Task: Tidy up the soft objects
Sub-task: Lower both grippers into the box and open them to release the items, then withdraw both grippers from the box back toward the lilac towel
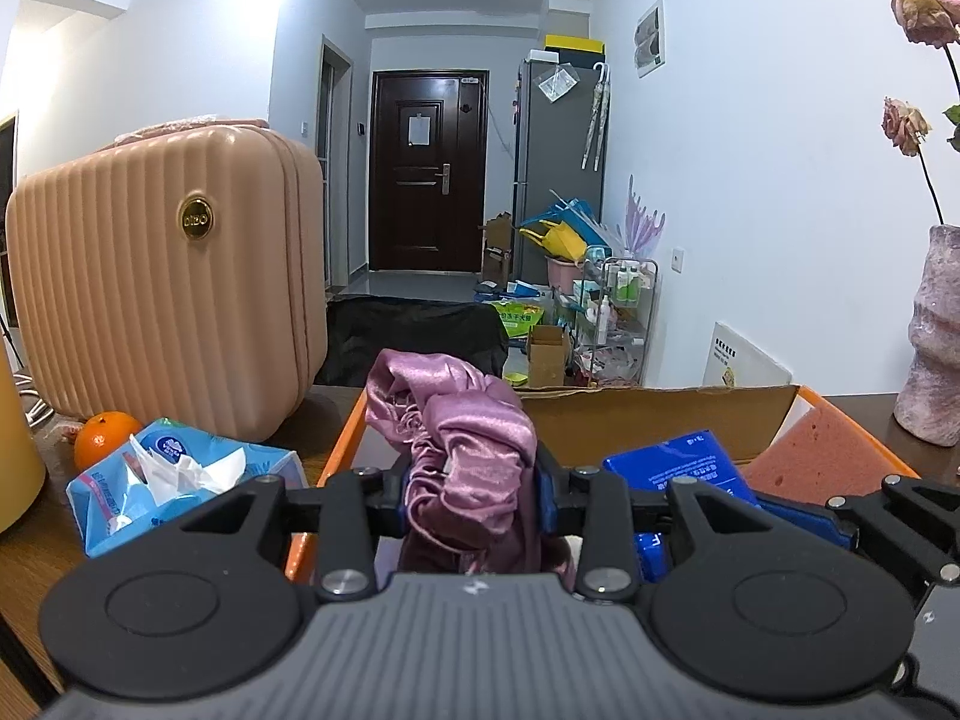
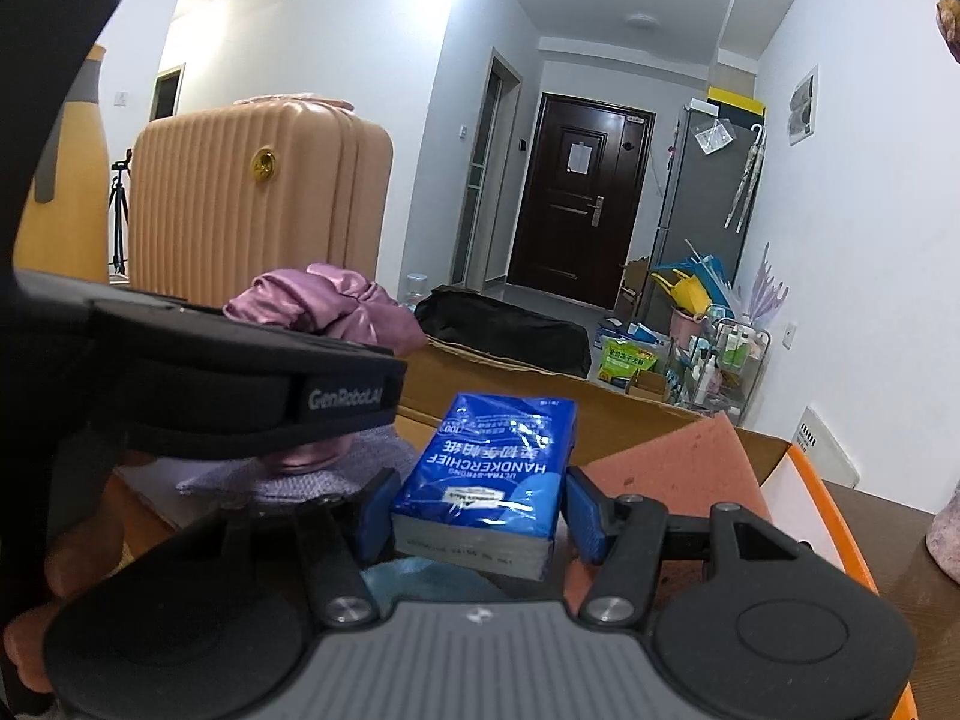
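Here, left hand-held gripper (image 1: 474, 501) clamped on upright satin cloth (image 1: 462, 438); right hand-held gripper (image 2: 474, 516) gripping handkerchief pack (image 2: 492, 474), lengthwise forward.

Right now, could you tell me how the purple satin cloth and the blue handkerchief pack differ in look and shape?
The purple satin cloth is shiny, crumpled and shapeless, while the blue handkerchief pack is a crisp rectangular block in printed plastic wrap. The cloth bulges well above the jaws of the left gripper; the pack lies flat between the jaws of the right gripper. Both are gripped over the orange-rimmed box.
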Motion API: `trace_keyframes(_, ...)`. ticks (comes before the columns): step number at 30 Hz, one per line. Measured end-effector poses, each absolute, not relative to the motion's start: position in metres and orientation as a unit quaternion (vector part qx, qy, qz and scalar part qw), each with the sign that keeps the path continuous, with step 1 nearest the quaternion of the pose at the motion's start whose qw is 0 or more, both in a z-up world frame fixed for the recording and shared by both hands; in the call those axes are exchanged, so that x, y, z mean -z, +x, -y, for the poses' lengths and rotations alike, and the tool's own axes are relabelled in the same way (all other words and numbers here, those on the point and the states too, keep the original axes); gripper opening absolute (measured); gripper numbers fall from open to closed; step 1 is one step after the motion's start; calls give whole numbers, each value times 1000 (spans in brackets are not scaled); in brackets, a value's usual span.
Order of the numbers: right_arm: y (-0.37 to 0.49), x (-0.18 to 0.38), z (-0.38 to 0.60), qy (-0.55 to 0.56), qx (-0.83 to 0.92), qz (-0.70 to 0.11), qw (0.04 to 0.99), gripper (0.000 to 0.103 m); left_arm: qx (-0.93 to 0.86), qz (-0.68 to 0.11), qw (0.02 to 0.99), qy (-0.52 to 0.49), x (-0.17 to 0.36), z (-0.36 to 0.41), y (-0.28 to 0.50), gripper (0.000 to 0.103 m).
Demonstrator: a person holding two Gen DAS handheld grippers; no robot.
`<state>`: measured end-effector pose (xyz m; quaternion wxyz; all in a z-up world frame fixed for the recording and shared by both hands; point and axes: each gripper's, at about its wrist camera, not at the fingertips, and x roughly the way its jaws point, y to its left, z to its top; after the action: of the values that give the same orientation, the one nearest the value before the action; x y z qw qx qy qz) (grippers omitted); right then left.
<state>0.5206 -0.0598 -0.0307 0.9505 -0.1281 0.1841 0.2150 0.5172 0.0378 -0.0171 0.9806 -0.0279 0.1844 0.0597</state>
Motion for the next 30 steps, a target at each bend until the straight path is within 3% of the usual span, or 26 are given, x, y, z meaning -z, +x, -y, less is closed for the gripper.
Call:
trace_keyframes(12, 517, 34, 66, -122, -214, -176, 953, 58, -53, -190, 980, -33, 20, -42, 517, 40)
trace_keyframes(14, 516, 34, 67, -119, -213, -174, 954, 59, -54, -188, 980, -35, 20, -44, 517, 46)
trace_keyframes(15, 516, 34, 67, -117, -214, -172, 954, 65, -55, -187, 980, -35, 19, -44, 516, 53)
trace_keyframes(21, 508, 31, 78, -91, -202, -146, 964, 94, -65, -158, 985, -28, 13, -41, 504, 103)
trace_keyframes(25, 508, 28, 87, -72, -181, -133, 972, 103, -79, -137, 987, -31, 9, -38, 495, 103)
trace_keyframes(30, 509, 25, 100, -44, -166, -130, 977, 103, -87, -136, 986, -32, 8, -38, 495, 103)
